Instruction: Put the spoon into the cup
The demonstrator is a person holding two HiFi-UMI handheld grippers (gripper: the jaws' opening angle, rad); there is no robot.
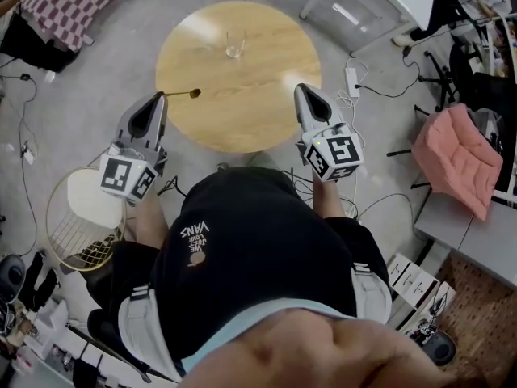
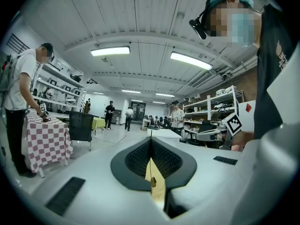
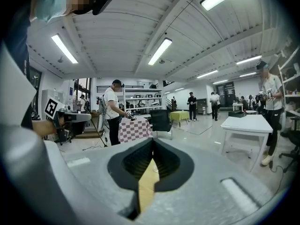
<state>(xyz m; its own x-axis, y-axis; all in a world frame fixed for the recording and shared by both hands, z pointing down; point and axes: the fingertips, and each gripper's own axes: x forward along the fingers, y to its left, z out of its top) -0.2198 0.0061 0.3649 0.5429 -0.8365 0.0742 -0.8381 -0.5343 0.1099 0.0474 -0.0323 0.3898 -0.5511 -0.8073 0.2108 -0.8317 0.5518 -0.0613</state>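
A clear glass cup (image 1: 234, 43) stands near the far edge of the round wooden table (image 1: 250, 111). My left gripper (image 1: 161, 97) is at the table's left edge, shut on the handle of a thin spoon (image 1: 182, 94). The spoon sticks out to the right, level over the tabletop, with its dark bowl well short of the cup. In the left gripper view the spoon (image 2: 153, 182) shows as a thin line through the closed left gripper (image 2: 151, 139). My right gripper (image 1: 300, 88) hovers at the table's right side, shut and holding nothing; the right gripper (image 3: 152, 140) shows only tabletop through its slit.
A wire basket with a white round top (image 1: 81, 217) stands on the floor at my left. Cables and a power strip (image 1: 352, 79) lie right of the table. A chair with a pink cushion (image 1: 456, 156) is further right. Several people stand around the room.
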